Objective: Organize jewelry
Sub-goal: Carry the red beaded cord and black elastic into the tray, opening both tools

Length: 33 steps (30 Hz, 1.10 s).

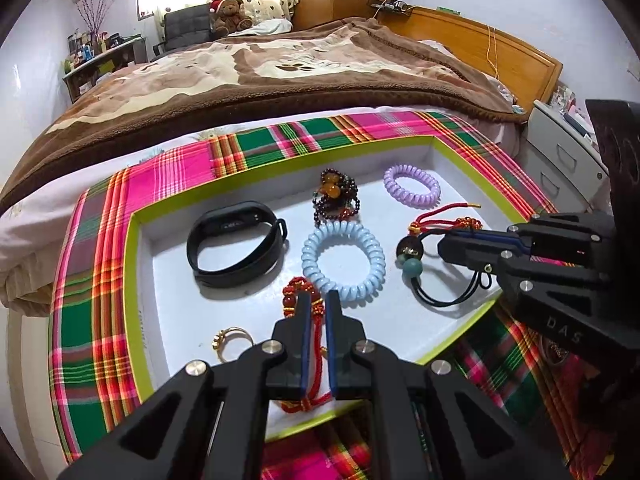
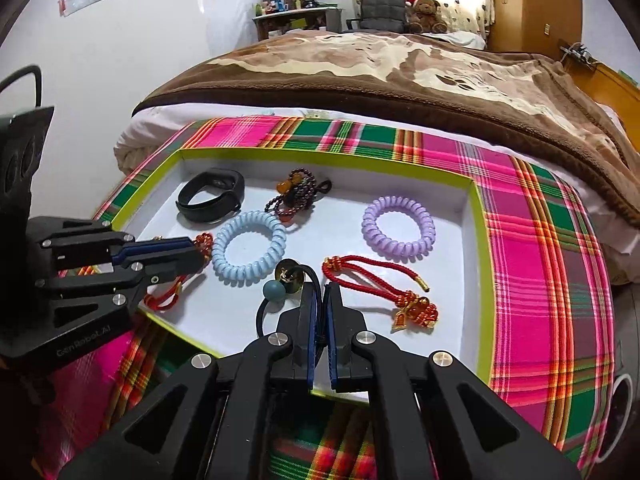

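Note:
A white tray with a lime rim (image 1: 134,264) (image 2: 478,248) holds the jewelry. My left gripper (image 1: 319,300) (image 2: 196,254) is shut on a red beaded bracelet (image 1: 294,298) (image 2: 204,241) at the tray's near edge. My right gripper (image 2: 319,292) (image 1: 442,246) is shut on a black hair tie (image 1: 448,302) (image 2: 262,314) with a teal bead (image 2: 274,291). In the tray lie a black smart band (image 1: 236,246), a blue coil tie (image 1: 344,260) (image 2: 248,248), a purple coil tie (image 1: 412,186) (image 2: 398,232), a dark bead string (image 1: 334,196), a red knot cord (image 2: 400,300) and a gold ring (image 1: 230,340).
The tray sits on a pink and green plaid cloth (image 1: 176,176) at the edge of a bed with a brown blanket (image 1: 280,68). A white drawer unit (image 1: 560,152) stands at the right in the left wrist view. A desk (image 2: 296,20) and chair stand far back.

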{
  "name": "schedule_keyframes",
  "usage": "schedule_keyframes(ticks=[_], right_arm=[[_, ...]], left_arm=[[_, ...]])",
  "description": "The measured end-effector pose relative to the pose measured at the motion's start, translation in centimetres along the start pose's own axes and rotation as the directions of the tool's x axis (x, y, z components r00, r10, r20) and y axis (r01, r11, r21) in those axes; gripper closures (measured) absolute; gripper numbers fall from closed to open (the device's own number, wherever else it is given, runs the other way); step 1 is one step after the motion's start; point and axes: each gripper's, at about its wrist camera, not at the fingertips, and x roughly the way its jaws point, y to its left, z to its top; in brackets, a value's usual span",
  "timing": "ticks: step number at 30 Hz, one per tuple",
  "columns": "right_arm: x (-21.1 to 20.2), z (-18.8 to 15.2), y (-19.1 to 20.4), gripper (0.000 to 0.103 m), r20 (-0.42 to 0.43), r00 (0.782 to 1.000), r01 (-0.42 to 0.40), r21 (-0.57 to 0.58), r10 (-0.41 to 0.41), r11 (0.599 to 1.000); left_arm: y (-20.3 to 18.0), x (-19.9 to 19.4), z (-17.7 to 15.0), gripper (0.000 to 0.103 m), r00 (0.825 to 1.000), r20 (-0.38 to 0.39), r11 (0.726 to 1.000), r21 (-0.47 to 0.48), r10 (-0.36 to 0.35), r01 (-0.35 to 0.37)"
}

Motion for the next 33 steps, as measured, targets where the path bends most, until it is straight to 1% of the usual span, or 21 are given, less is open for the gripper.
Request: schedule_keyframes(ticks=[3, 4, 6, 7, 8, 12, 15, 16, 18, 19, 21, 22, 23, 24, 25, 26, 29, 33], right_arm=[[0.2, 0.1, 0.0, 0.099, -0.005, 1.0, 0.014, -0.008, -0.014, 1.0], [0.2, 0.0, 0.0, 0.099, -0.006, 1.0, 0.019, -0.007, -0.019, 1.0], [0.2, 0.0, -0.2, 0.099, -0.007, 1.0, 0.017, 0.0, -0.017, 1.0], [0.2, 0.0, -0.2, 0.098, -0.008, 1.0, 0.013, 0.002, -0.013, 1.0], [0.2, 0.0, -0.2, 0.098, -0.008, 1.0, 0.016, 0.003, -0.016, 1.0], [0.1, 0.0, -0.2, 0.093, 0.0, 1.0, 0.018, 0.008, -0.018, 1.0], [-0.2, 0.0, -0.2, 0.093, 0.011, 1.0, 0.015, 0.01, -0.016, 1.0], [-0.4, 0.0, -0.2, 0.092, 0.016, 1.0, 0.017, 0.01, -0.017, 1.0], [-0.7, 0.0, -0.2, 0.092, 0.026, 0.999, 0.024, 0.012, -0.025, 1.0], [-0.9, 0.0, -0.2, 0.091, 0.032, 0.999, 0.023, 0.018, -0.023, 1.0], [-1.3, 0.0, -0.2, 0.09, 0.04, 0.999, 0.015, 0.027, -0.016, 1.0], [-1.6, -0.1, -0.2, 0.086, 0.047, 0.999, 0.013, 0.031, -0.015, 0.999], [-1.9, -0.1, -0.1, 0.083, 0.054, 0.998, 0.01, 0.034, -0.012, 0.999], [-2.1, -0.1, -0.1, 0.069, 0.059, 0.998, 0.006, 0.036, -0.008, 0.999], [-2.4, -0.1, -0.1, 0.051, 0.066, 0.998, 0.0, 0.039, -0.002, 0.999], [-2.7, -0.2, 0.0, 0.047, 0.075, 0.997, -0.007, 0.042, 0.004, 0.999], [-3.9, -0.5, 0.2, 0.046, 0.101, 0.995, -0.02, 0.049, 0.015, 0.999], [-5.9, -1.1, 0.6, 0.046, 0.139, 0.99, -0.028, 0.05, 0.02, 0.998]], left_arm=[[-0.1, 0.0, 0.0, 0.095, 1.0, 0.0, 1.0, 0.0, -0.004, 0.004], [-0.1, 0.0, 0.0, 0.093, 1.0, -0.001, 1.0, 0.001, -0.001, 0.001], [-0.1, 0.0, -0.1, 0.082, 1.0, 0.002, 1.0, -0.001, 0.013, -0.013], [0.0, -0.1, -0.1, 0.073, 1.0, 0.002, 1.0, -0.005, 0.017, -0.017], [0.1, -0.2, -0.1, 0.069, 1.0, 0.005, 1.0, -0.01, 0.019, -0.019], [0.2, -0.5, 0.0, 0.068, 0.999, 0.015, 0.999, -0.018, 0.029, -0.029], [0.3, -0.9, 0.0, 0.06, 0.999, 0.022, 0.999, -0.031, 0.035, -0.035], [0.4, -1.1, 0.0, 0.056, 0.999, 0.024, 0.998, -0.037, 0.042, -0.041], [0.2, -1.5, 0.0, 0.052, 0.996, 0.033, 0.997, -0.028, 0.08, -0.079], [0.1, -1.8, -0.1, 0.049, 0.996, 0.037, 0.996, -0.024, 0.087, -0.086], [0.1, -2.2, -0.1, 0.044, 0.996, 0.041, 0.996, -0.037, 0.078, -0.077], [0.1, -2.6, -0.2, 0.042, 0.995, 0.045, 0.995, -0.044, 0.086, -0.084], [-0.1, -3.0, -0.3, 0.041, 0.993, 0.05, 0.994, -0.043, 0.106, -0.104], [-0.3, -3.4, -0.3, 0.041, 0.991, 0.06, 0.992, -0.04, 0.118, -0.116], [-0.4, -3.8, -0.4, 0.041, 0.99, 0.07, 0.992, -0.042, 0.121, -0.119], [-0.5, -4.3, -0.5, 0.04, 0.99, 0.077, 0.992, -0.053, 0.121, -0.117], [-0.9, -5.6, -0.8, 0.035, 0.986, 0.098, 0.988, -0.079, 0.137, -0.129], [-1.7, -7.2, -1.5, 0.034, 0.98, 0.121, 0.984, -0.105, 0.155, -0.143]])
